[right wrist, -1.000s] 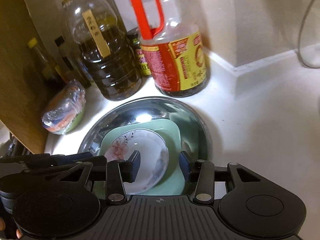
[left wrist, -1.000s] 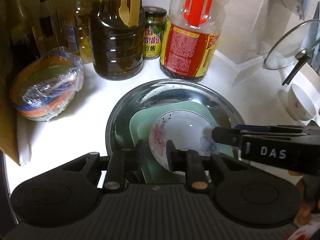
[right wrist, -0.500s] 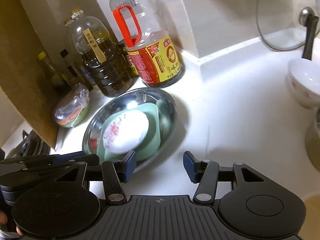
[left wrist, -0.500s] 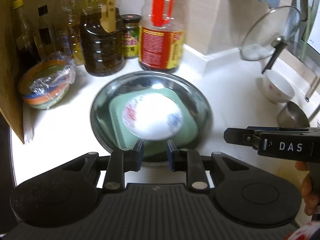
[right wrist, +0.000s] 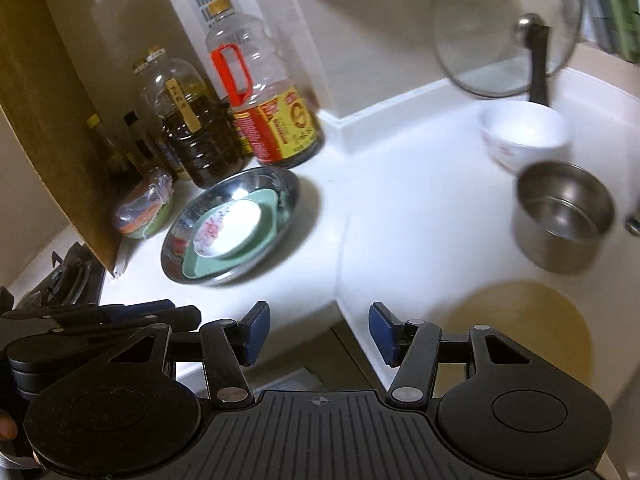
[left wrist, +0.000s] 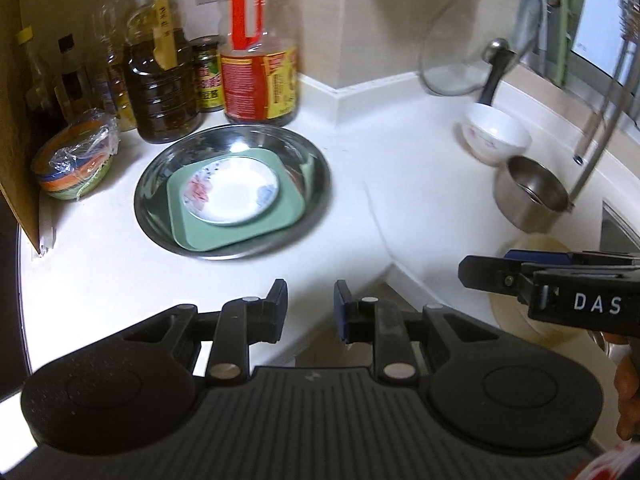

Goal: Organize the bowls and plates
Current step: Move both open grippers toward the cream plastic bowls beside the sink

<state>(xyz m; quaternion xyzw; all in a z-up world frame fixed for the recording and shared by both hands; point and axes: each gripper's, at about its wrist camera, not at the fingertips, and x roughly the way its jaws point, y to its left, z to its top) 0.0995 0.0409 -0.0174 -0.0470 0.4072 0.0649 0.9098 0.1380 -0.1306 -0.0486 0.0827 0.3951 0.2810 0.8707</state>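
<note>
A white floral plate (left wrist: 230, 193) lies on a green square plate (left wrist: 280, 208) inside a wide steel dish (left wrist: 316, 168) on the white counter; the stack also shows in the right wrist view (right wrist: 228, 232). A white floral bowl (left wrist: 496, 136) and a small steel bowl (left wrist: 530, 198) stand at the right, also seen in the right wrist view as the white bowl (right wrist: 524, 132) and steel bowl (right wrist: 564, 216). My left gripper (left wrist: 310, 310) is open and empty, well back from the stack. My right gripper (right wrist: 316, 332) is open and empty over the counter's front corner.
Oil and sauce bottles (left wrist: 256, 52) stand behind the steel dish. A wrapped stack of coloured bowls (left wrist: 74, 162) sits at the left by a wooden panel (left wrist: 12, 120). A glass lid (left wrist: 476, 36) leans at the back right. A beige plate (right wrist: 520, 332) lies near the front right.
Both grippers have pulled back and up from the steel dish, leaving the floral plate on the green plate. The right gripper's jaws have opened wider.
</note>
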